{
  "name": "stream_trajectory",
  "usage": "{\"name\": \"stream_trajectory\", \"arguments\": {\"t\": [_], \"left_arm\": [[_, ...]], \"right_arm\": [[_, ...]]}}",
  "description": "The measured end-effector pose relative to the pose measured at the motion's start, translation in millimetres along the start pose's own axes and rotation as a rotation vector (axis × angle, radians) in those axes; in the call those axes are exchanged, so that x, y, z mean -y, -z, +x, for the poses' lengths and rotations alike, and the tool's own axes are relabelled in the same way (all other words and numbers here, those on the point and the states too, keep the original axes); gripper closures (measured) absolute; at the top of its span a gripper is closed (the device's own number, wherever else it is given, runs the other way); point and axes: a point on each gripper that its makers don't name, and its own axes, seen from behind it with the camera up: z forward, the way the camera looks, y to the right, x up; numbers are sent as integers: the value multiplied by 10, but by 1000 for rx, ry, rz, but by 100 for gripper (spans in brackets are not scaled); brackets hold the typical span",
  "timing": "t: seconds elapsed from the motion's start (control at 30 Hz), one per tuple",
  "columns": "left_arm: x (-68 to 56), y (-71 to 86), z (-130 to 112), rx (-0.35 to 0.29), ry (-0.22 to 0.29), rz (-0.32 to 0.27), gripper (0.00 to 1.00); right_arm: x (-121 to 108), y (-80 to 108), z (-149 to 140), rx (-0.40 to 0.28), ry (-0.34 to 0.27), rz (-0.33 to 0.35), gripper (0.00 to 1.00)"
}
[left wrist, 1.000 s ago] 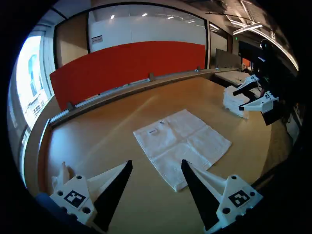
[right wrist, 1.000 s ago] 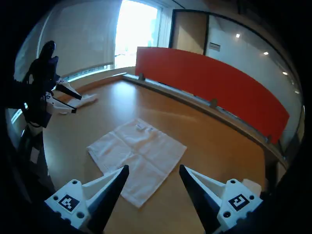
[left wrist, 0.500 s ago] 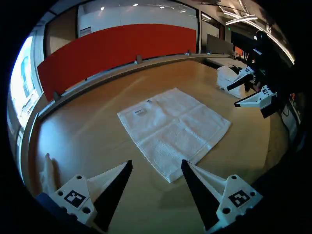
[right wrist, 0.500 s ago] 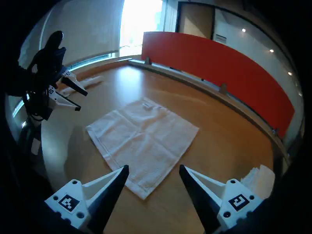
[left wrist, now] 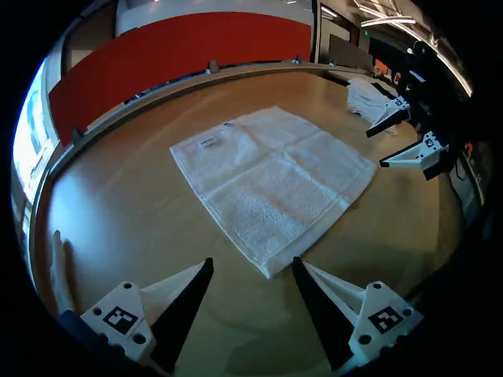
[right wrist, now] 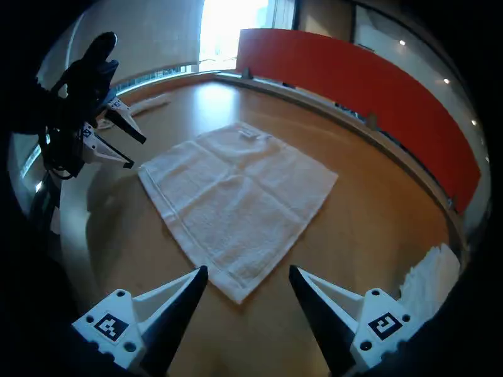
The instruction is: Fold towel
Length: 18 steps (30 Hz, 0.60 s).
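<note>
**Towel flat, both grippers open over its corners**

The towel [left wrist: 273, 182] lies spread in a single layer in the middle of the table [left wrist: 119, 207], with its creases showing as a cross. The left gripper [left wrist: 251, 260] is open and holds nothing, and one towel corner lies just ahead, between its fingers. The right gripper [right wrist: 247, 268] is open too, with the neighbouring corner just ahead of it in the same way.

It looks like white terry – soft, light and limp. It will likely sag and drape once lifted, and it could drag on the wood rather than slide. The hemmed corners are the best places to pinch, because the stitched band there gives the fingers something thicker to grip. Taking both corners of one edge should keep that edge straight for the fold.

A small sewn label [left wrist: 207, 143] sits near the towel corner toward the table's far edge – its print is too small to read. A pile of white cloth [left wrist: 364, 97] rests near the table's right edge.
</note>
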Motion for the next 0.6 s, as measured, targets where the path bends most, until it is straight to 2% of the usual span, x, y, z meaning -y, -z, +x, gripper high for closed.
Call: {"name": "stream_trajectory", "arguments": {"t": [0.23, 0.4, 0.6], "left_arm": [[-83, -99, -121, 35, -13, -32, 7], [-103, -143, -184, 59, -11, -45, 9], [-96, -154, -186, 61, -14, -39, 20]], "right_arm": [[62, -55, -151, 37, -1, 24, 7], [74, -71, -249, 61, 4, 40, 17], [91, -76, -318, 73, 0, 58, 34]]}}
